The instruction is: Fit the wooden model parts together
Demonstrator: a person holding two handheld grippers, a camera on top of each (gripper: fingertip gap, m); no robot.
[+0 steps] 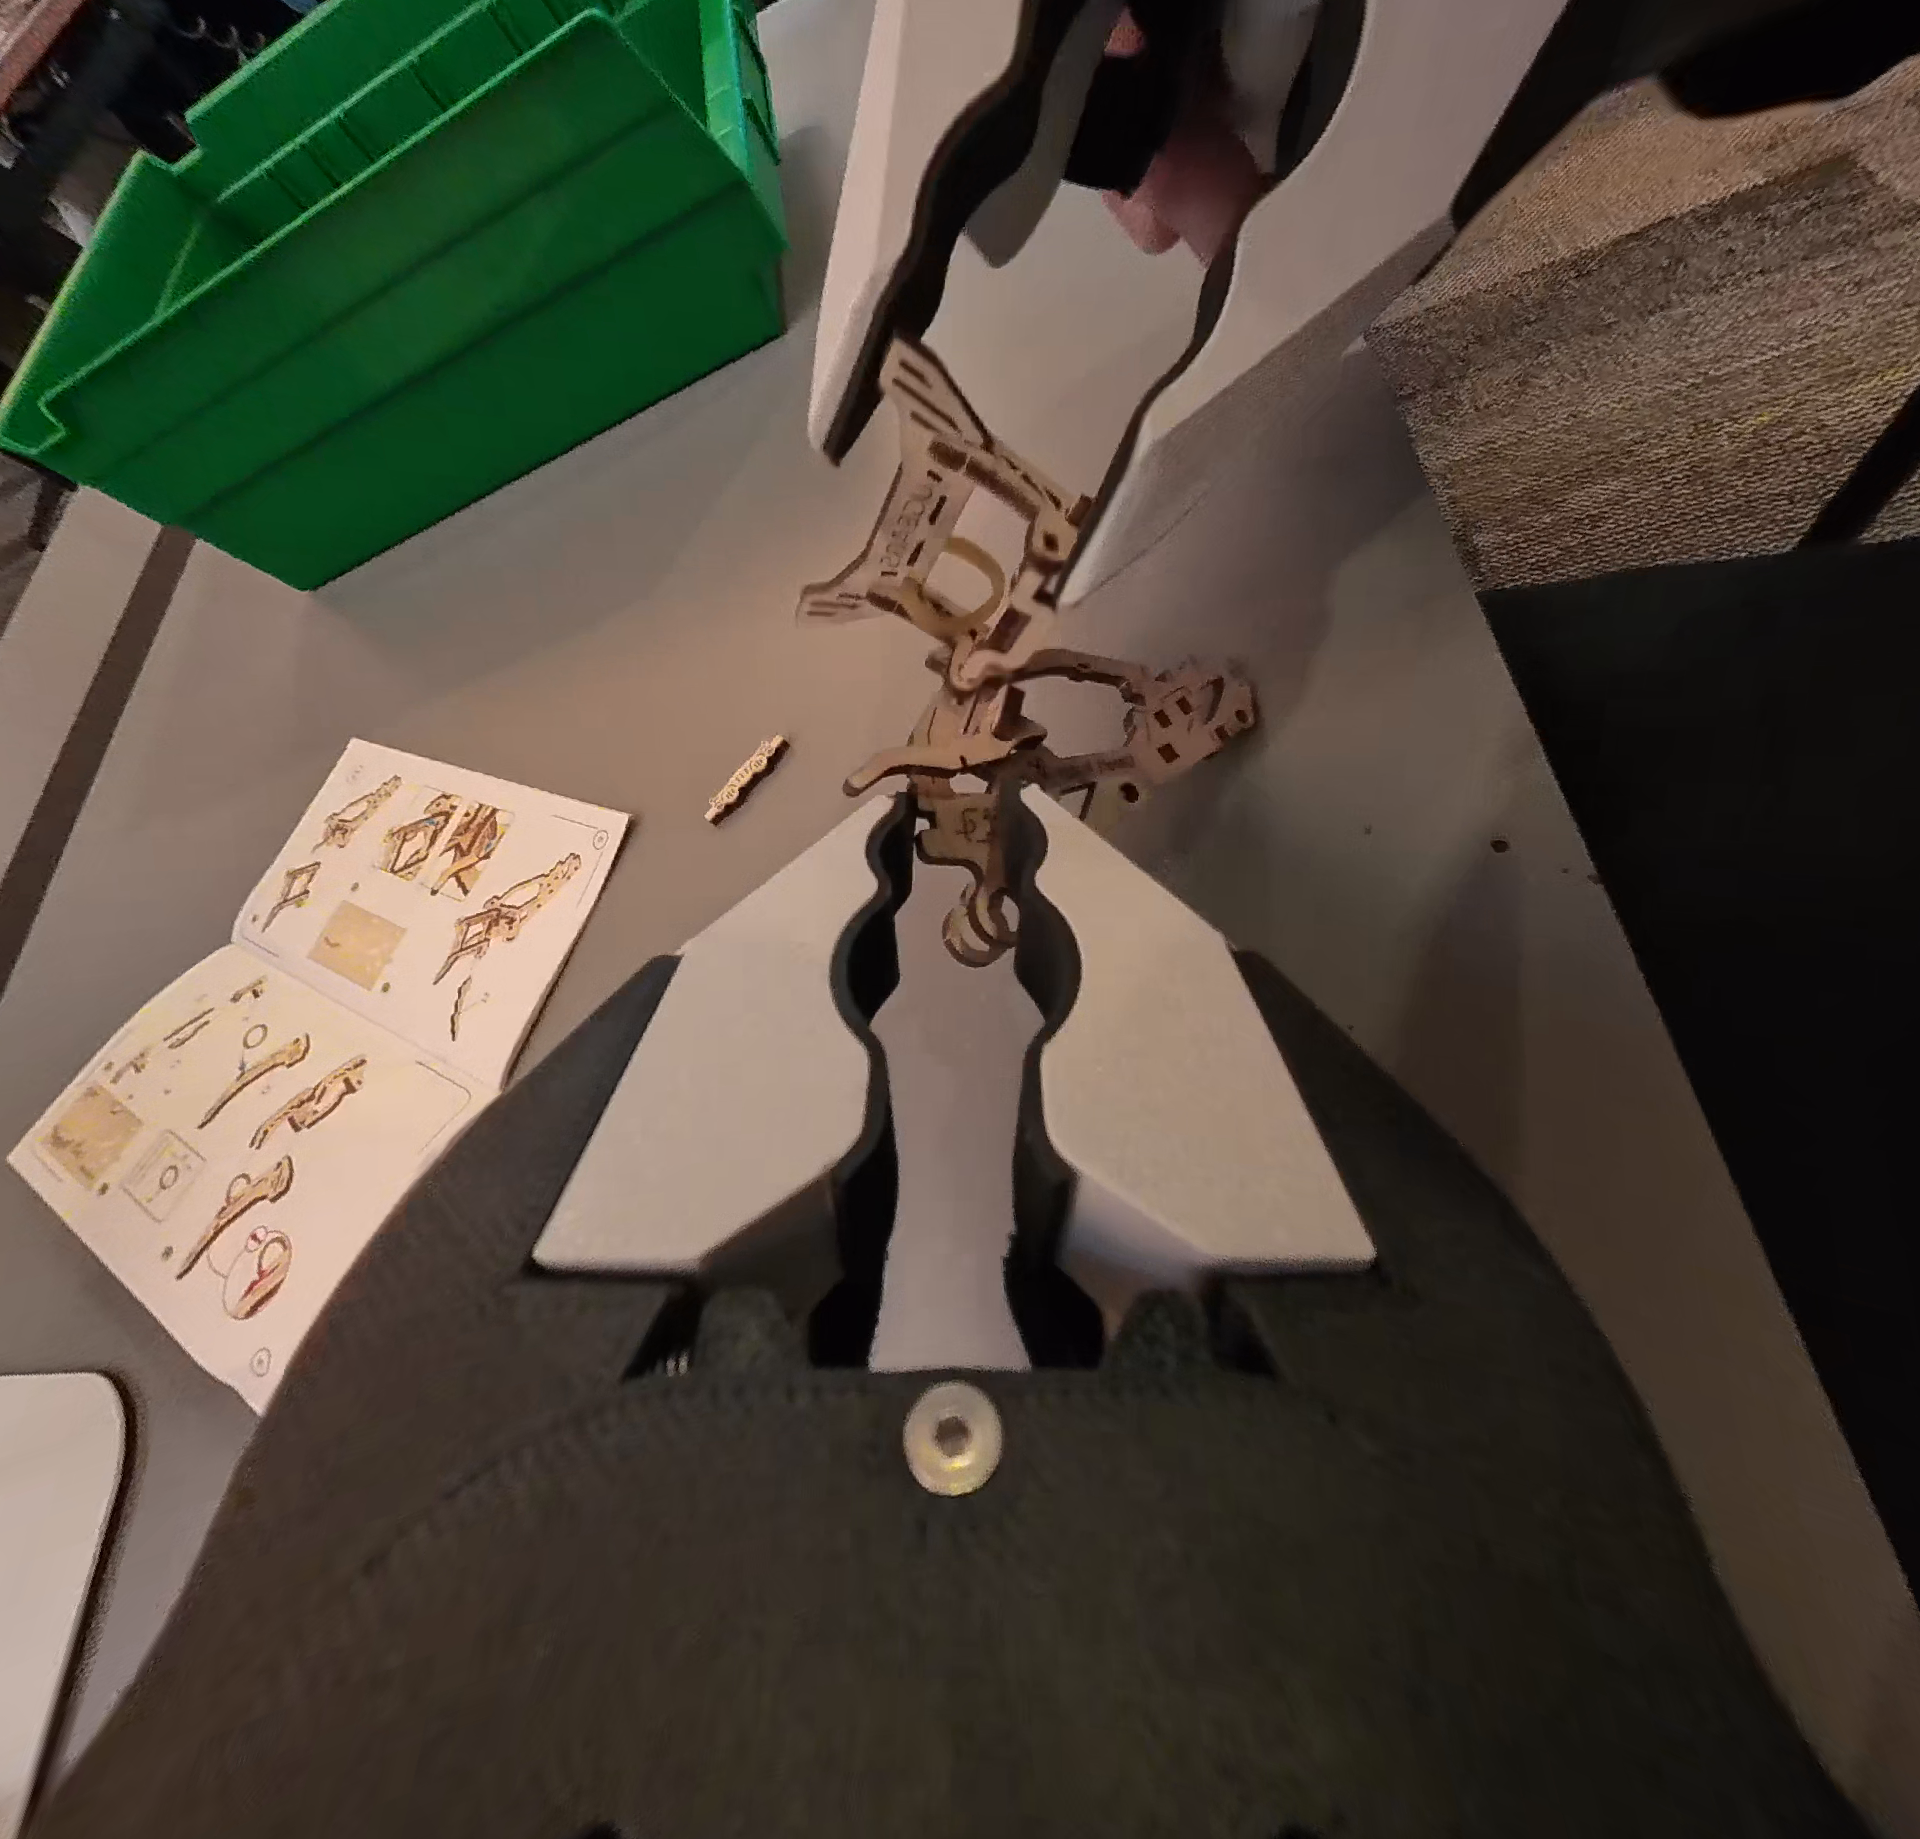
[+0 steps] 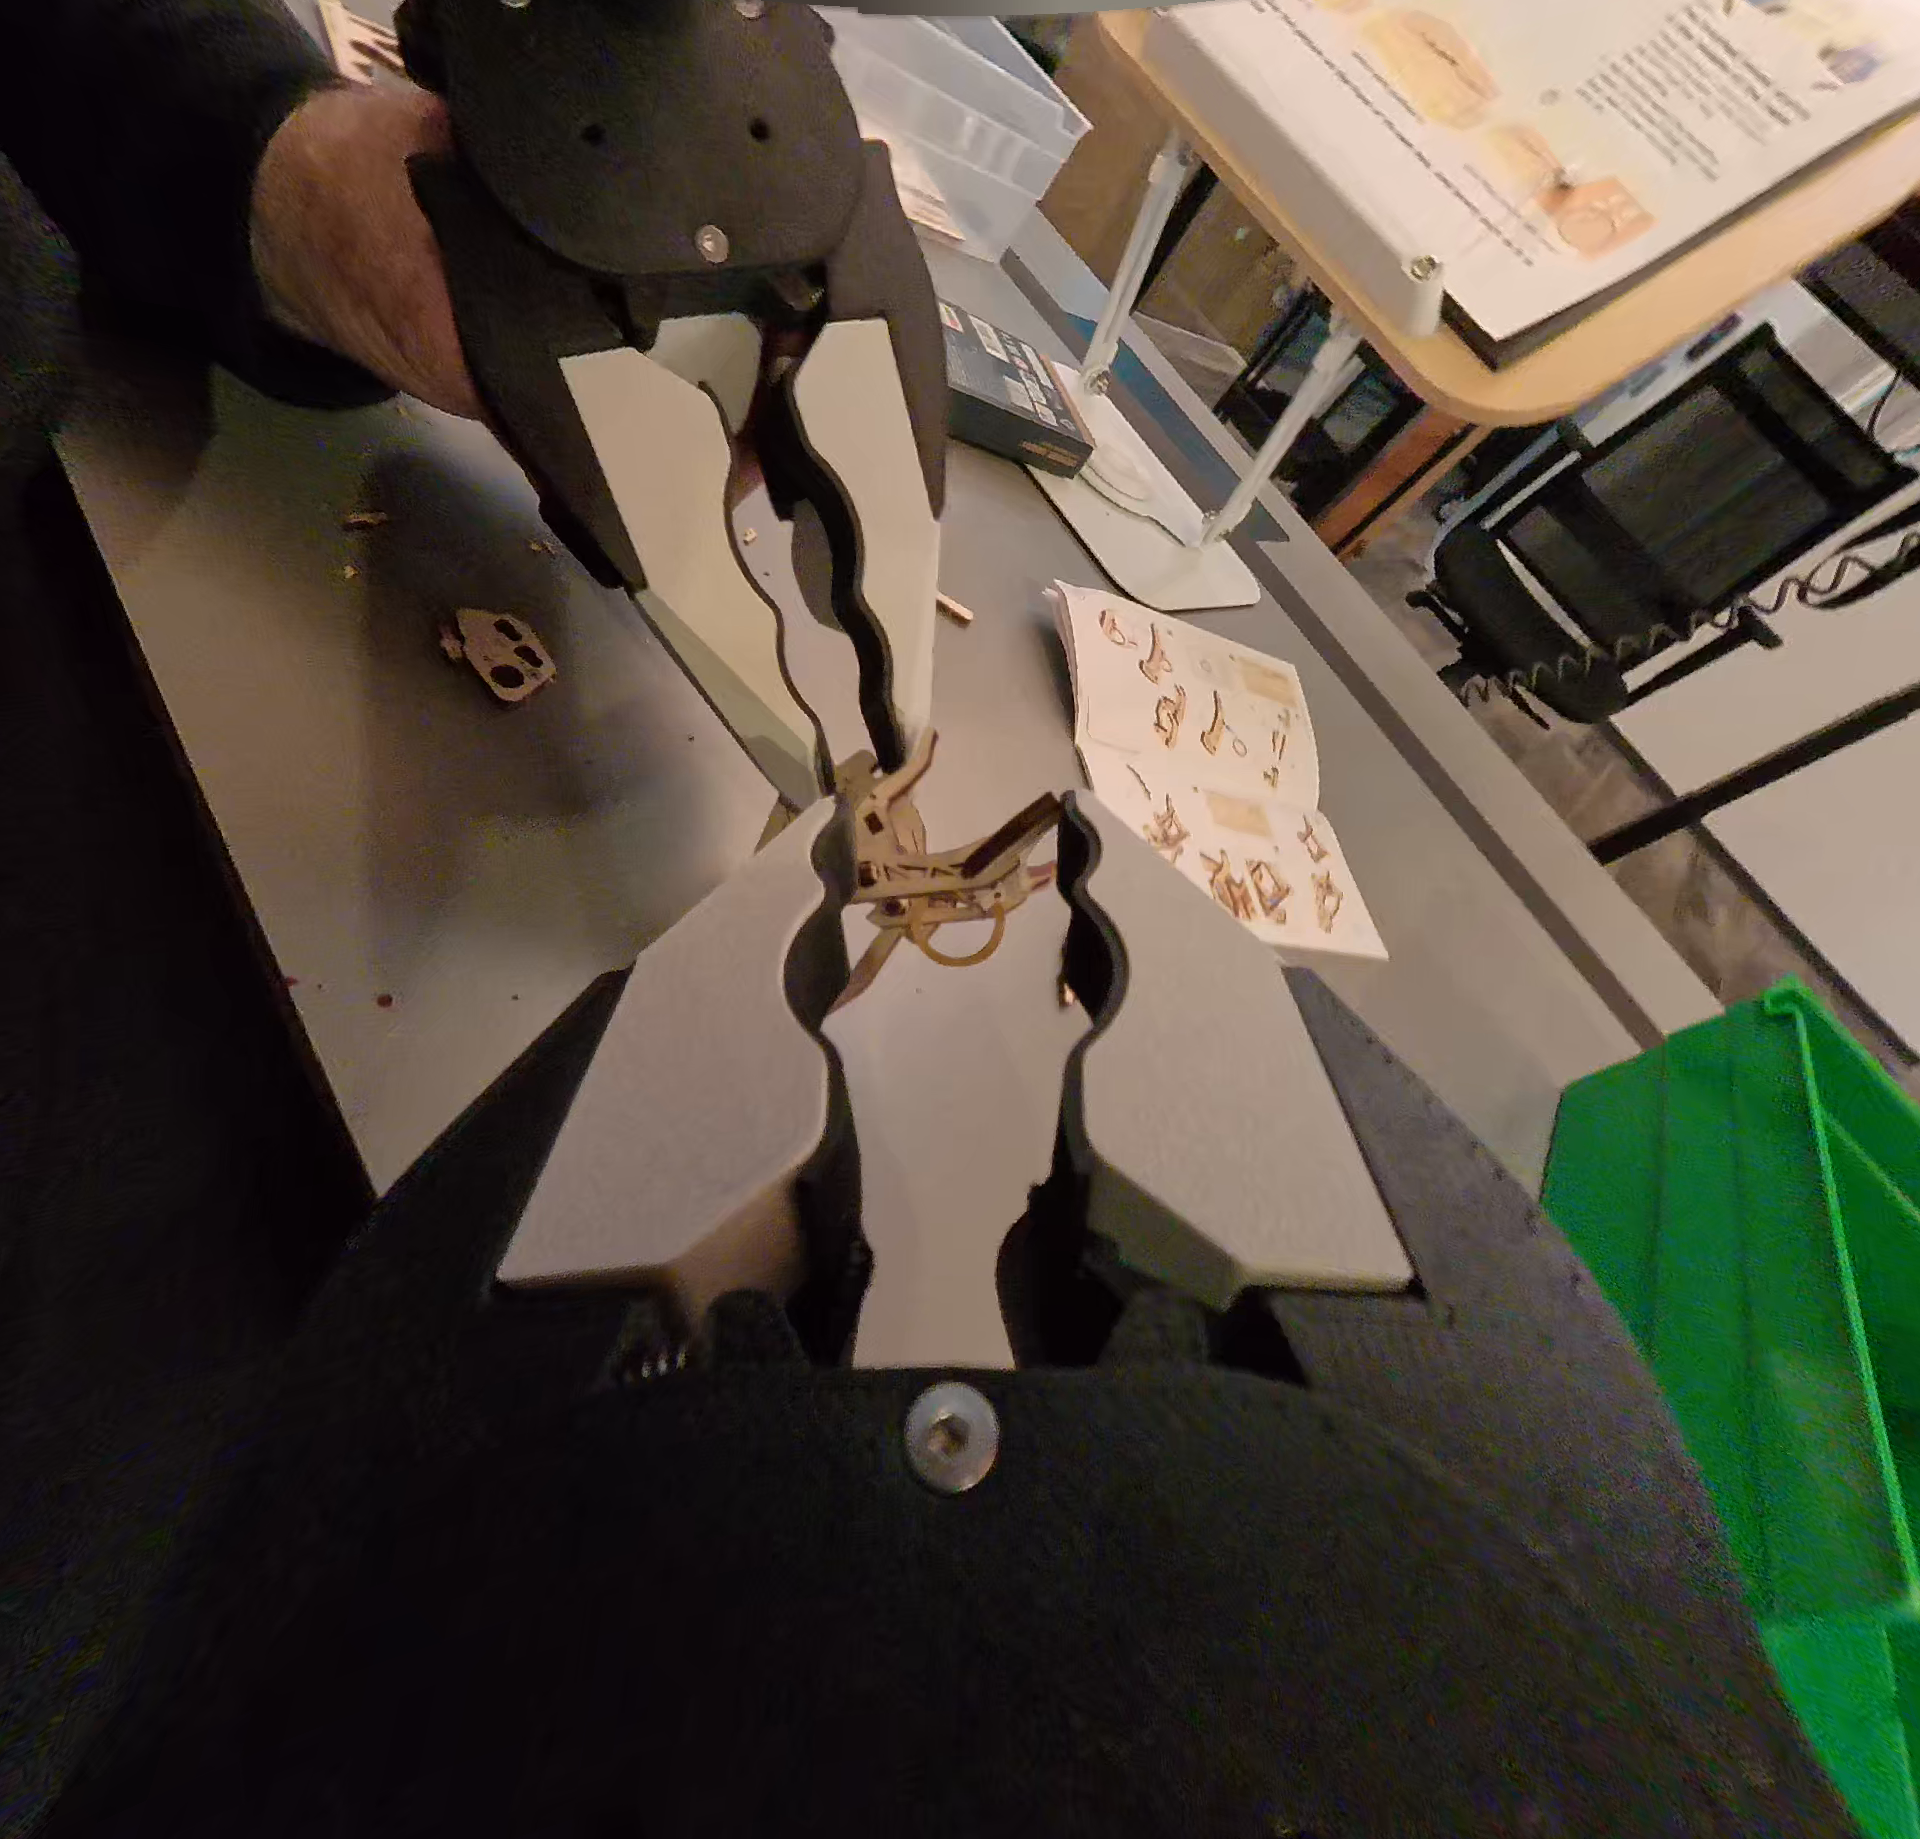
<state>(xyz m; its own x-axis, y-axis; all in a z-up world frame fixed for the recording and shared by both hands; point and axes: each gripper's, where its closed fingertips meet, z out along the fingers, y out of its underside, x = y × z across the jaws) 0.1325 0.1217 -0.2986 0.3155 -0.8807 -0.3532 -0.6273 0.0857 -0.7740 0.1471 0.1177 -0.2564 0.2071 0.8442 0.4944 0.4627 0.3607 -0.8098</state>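
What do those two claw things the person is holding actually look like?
Both look alike: a black, rough-textured body with a silver screw in the middle, and two pale grey fingers whose inner edges are wavy and lined in black. The hand on the left claw wears a dark sleeve.

Left of the wooden model (image 1: 1023, 688) the grey table (image 1: 582, 667) lies bare — only a small wooden strip (image 1: 746, 779) close by. Farther left sits the open instruction booklet (image 1: 343, 1000); beyond it the green bin (image 1: 416, 283) blocks passage.
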